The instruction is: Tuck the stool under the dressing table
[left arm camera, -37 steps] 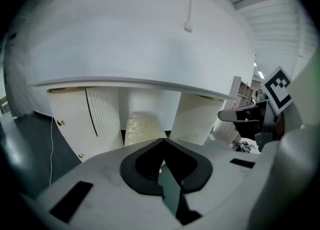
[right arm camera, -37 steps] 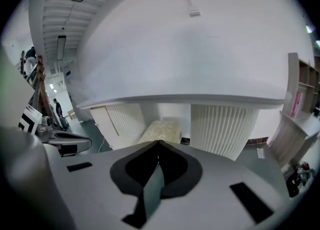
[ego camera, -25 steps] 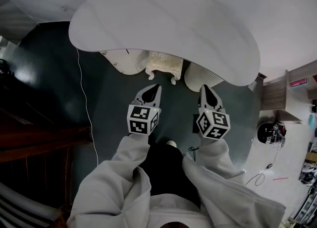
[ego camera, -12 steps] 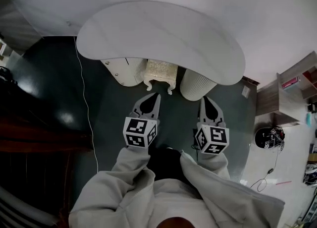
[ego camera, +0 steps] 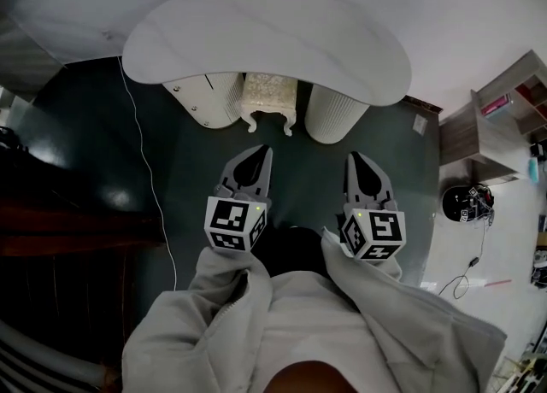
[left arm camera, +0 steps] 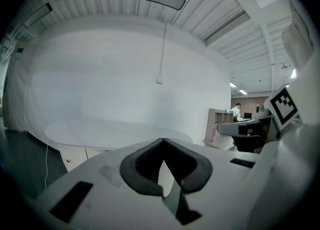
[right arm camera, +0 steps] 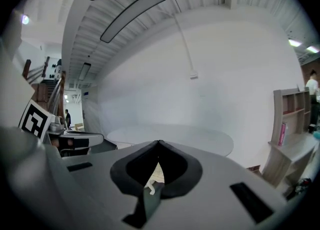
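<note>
Stool (ego camera: 270, 101): partly under white counter (ego camera: 256, 32), on dark floor (ego camera: 188, 169) | left hand-held gripper (ego camera: 263, 154): clenched, empty | right hand-held gripper (ego camera: 355, 161): clenched, empty

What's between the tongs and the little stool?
Only dark floor. In the head view, the stretch from the left tongs and the right tongs to the stool is bare.

Head view looks down; gripper views, seemingly level, share table (ego camera: 265, 37).
</note>
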Available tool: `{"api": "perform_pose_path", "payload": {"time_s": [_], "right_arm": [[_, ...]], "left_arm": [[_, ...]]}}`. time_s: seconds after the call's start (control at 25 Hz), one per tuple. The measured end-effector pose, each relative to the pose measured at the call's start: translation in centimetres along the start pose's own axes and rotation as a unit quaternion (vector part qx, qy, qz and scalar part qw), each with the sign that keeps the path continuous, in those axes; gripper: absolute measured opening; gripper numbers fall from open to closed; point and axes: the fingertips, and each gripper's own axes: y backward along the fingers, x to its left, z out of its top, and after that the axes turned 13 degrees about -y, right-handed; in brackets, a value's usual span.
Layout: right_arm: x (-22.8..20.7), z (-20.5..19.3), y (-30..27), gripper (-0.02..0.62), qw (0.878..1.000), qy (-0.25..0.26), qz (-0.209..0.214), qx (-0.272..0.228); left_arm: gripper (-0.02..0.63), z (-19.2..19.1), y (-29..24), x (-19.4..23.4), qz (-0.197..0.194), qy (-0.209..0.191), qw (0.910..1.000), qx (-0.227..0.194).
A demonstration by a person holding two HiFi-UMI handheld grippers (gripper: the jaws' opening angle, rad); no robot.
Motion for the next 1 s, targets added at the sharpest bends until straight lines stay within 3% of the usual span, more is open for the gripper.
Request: {"api": "perform_pose_path", "payload": {"time_s": [1.0], "right_arm": [[-1.3, -1.0, 1.6, 0.049, 1.0, -0.015, 0.019, 0.012]], "left_arm": [[0.014, -0.4, -0.7, -2.6, -0.021, -0.006, 0.9998, 0.004]]}}
